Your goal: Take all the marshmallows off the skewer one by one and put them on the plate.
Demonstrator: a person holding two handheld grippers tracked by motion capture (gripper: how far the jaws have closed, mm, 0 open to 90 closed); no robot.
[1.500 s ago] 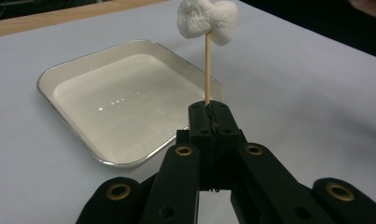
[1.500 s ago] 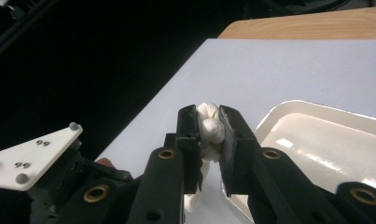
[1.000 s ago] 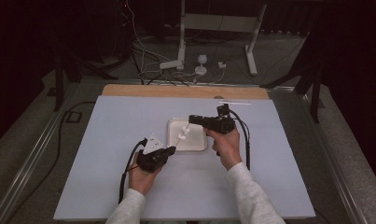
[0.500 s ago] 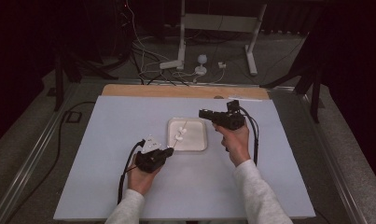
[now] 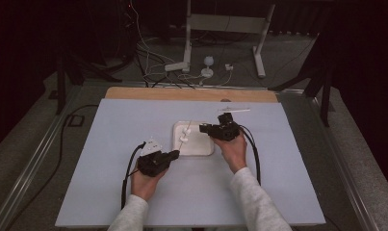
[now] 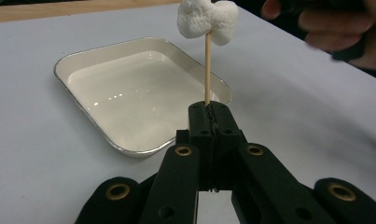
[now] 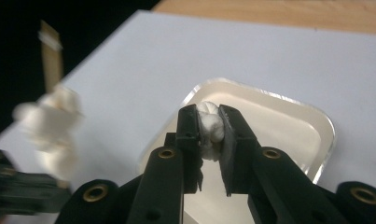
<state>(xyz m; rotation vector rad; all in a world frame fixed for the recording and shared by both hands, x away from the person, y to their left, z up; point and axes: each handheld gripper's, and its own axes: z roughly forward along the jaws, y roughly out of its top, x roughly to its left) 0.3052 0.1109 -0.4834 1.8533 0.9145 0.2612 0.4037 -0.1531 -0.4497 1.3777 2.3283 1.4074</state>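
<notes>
Dark lab (floor cables (image 5: 158,62), stand (image 5: 191,33))

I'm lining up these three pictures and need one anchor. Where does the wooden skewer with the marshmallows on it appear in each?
High view: the skewer slants up from the left gripper over the left edge of the white tray.
Left gripper view: upright at centre, its foot clamped in the shut jaws, marshmallows at the top.
Right gripper view: blurred at the left edge, marshmallows below its tip.
Shared landmark: the white tray.
</notes>
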